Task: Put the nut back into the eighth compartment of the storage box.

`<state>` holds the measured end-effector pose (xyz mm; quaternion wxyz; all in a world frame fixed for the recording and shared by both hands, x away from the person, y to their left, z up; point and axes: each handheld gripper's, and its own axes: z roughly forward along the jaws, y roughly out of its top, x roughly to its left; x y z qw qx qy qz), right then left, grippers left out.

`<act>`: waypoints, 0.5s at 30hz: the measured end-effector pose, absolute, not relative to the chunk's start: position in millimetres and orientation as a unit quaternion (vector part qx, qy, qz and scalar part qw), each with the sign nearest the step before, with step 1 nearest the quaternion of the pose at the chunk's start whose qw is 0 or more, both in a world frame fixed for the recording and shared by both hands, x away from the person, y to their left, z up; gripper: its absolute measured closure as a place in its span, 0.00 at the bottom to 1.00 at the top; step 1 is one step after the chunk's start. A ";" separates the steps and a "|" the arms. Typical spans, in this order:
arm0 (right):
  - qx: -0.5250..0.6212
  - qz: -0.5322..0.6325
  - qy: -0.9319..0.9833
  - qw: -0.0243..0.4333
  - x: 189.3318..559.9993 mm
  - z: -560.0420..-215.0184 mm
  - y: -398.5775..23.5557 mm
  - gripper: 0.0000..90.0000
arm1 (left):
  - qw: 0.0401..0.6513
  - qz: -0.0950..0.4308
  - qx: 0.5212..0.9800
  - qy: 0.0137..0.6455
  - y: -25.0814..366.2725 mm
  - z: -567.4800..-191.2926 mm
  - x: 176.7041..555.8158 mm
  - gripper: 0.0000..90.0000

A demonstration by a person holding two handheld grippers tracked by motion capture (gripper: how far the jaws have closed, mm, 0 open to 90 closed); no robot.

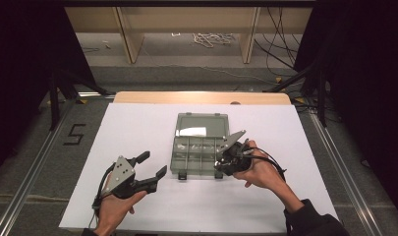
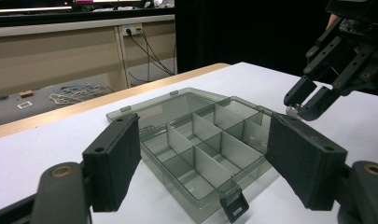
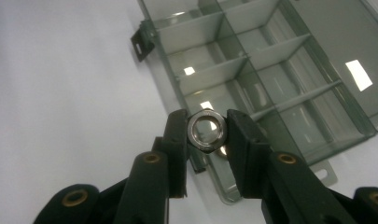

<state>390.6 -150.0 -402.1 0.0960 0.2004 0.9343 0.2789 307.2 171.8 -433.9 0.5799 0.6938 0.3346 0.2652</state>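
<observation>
Two grippers work over a white sheet (image 1: 137, 206) laid on a table (image 1: 201, 97). Left gripper (image 1: 150, 167), held in the person's left hand (image 1: 115, 209), sits low at the near left of the sheet with its jaws spread wide and nothing between them; in the left gripper view its two padded jaws frame the box (image 2: 200, 149) from either side without touching it. Box: a smoky clear plastic organiser, lid (image 1: 201, 125) folded flat toward the far edge, base split by partitions into small compartments, two dark latches (image 1: 183, 175) on the near wall. Right gripper (image 1: 221, 164), held in the right hand (image 1: 260, 169), is at the box's near right corner; whether it touches the wall cannot be judged from above. In the right gripper view its jaws are closed to a narrow gap on a metal hex nut (image 3: 206, 130), gripped by opposite flats with the bore facing the camera. Nut hangs above the near wall of the box, over or just beside a corner compartment. Compartments in view appear empty, apart from bright reflections.
</observation>
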 end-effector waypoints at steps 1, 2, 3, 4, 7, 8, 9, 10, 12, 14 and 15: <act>0.204 0.278 0.933 0.101 391.7 -402.5 -151.3 0.78 | 0.580 0.265 0.694 0.335 171.9 -433.9 307.3 0.28; 0.206 0.279 0.932 0.101 393.2 -402.8 -153.1 0.78 | 0.579 0.266 0.694 0.335 172.2 -433.9 307.4 0.28; 0.209 0.278 0.932 0.102 394.2 -403.3 -154.0 0.78 | 0.579 0.266 0.694 0.335 172.2 -433.9 307.5 0.28; 0.207 0.276 0.933 0.103 395.5 -403.1 -155.1 0.78 | 0.579 0.266 0.694 0.335 172.3 -433.9 307.5 0.28; 0.214 0.275 0.931 0.108 398.5 -404.8 -156.7 0.78 | 0.579 0.267 0.694 0.335 172.0 -433.9 307.5 0.28; 0.215 0.273 0.931 0.110 399.7 -405.2 -157.2 0.78 | 0.579 0.266 0.693 0.336 171.8 -434.0 307.5 0.28; 0.214 0.271 0.932 0.107 401.0 -405.1 -157.9 0.78 | 0.579 0.266 0.693 0.336 171.7 -434.0 307.5 0.28; 0.217 0.269 0.932 0.106 401.7 -405.3 -158.2 0.78 | 0.579 0.266 0.693 0.336 171.8 -434.0 307.6 0.28; 0.219 0.267 0.932 0.111 403.4 -406.6 -158.4 0.78 | 0.579 0.266 0.693 0.336 172.1 -434.0 307.7 0.28; 0.221 0.262 0.933 0.108 406.2 -408.2 -158.6 0.78 | 0.580 0.266 0.693 0.337 172.1 -434.1 307.8 0.28; 0.221 0.261 0.933 0.109 407.1 -409.0 -158.6 0.78 | 0.580 0.266 0.693 0.337 172.1 -434.1 307.9 0.28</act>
